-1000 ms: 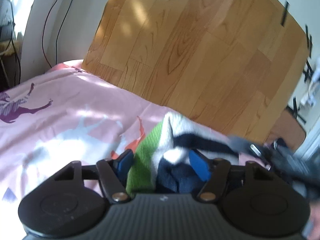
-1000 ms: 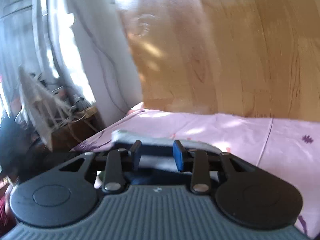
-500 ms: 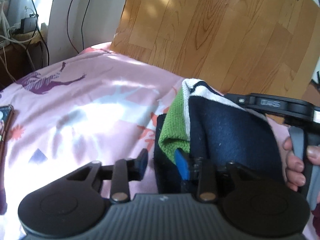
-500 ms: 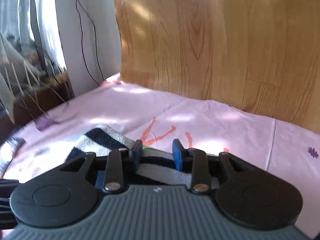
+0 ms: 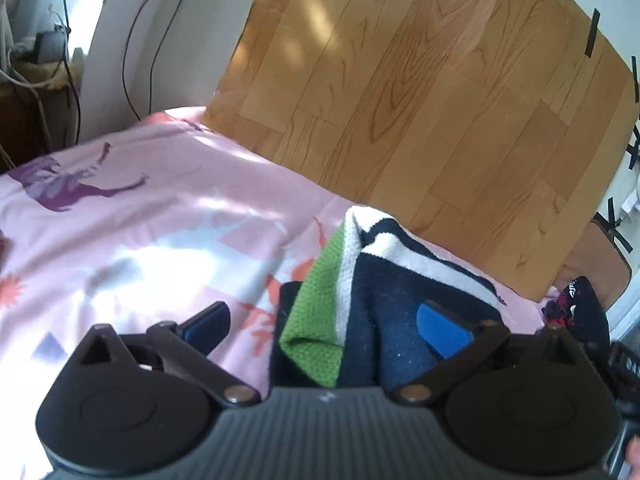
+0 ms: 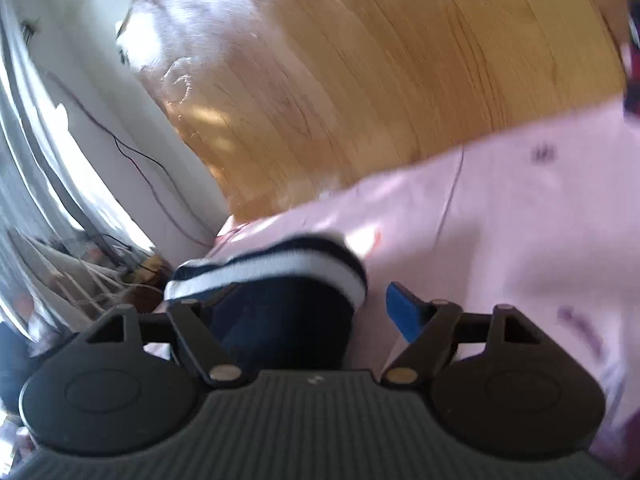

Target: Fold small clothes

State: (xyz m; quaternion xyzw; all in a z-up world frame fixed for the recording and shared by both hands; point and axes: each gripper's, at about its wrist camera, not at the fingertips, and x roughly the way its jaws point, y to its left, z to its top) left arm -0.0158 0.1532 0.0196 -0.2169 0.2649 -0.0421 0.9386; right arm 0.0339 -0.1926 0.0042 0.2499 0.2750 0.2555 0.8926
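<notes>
A small navy garment [image 5: 384,320] with white stripes and a green panel lies bunched on the pink printed bedsheet [image 5: 160,216]. My left gripper [image 5: 324,326] stands over its near edge, jaws opening wide. The cloth sits between the blue pads [image 5: 442,332], which do not squeeze it. In the blurred, tilted right wrist view the same garment [image 6: 280,304] shows its striped cuff. My right gripper [image 6: 292,308] is also opening around it. One pad [image 6: 404,312] stands clear of the cloth and the other is hidden behind it.
A wood-grain board [image 5: 420,92] leans on the wall behind the bed. Cables [image 5: 132,40] hang down the white wall at the left, near cluttered shelves. A dark garment with red print [image 5: 576,300] lies at the right, close to the other handle.
Both grippers' jaws have spread wide and let go of the garment. The right gripper has rolled and swung sideways, leaving its view tilted and blurred. The left has hardly moved.
</notes>
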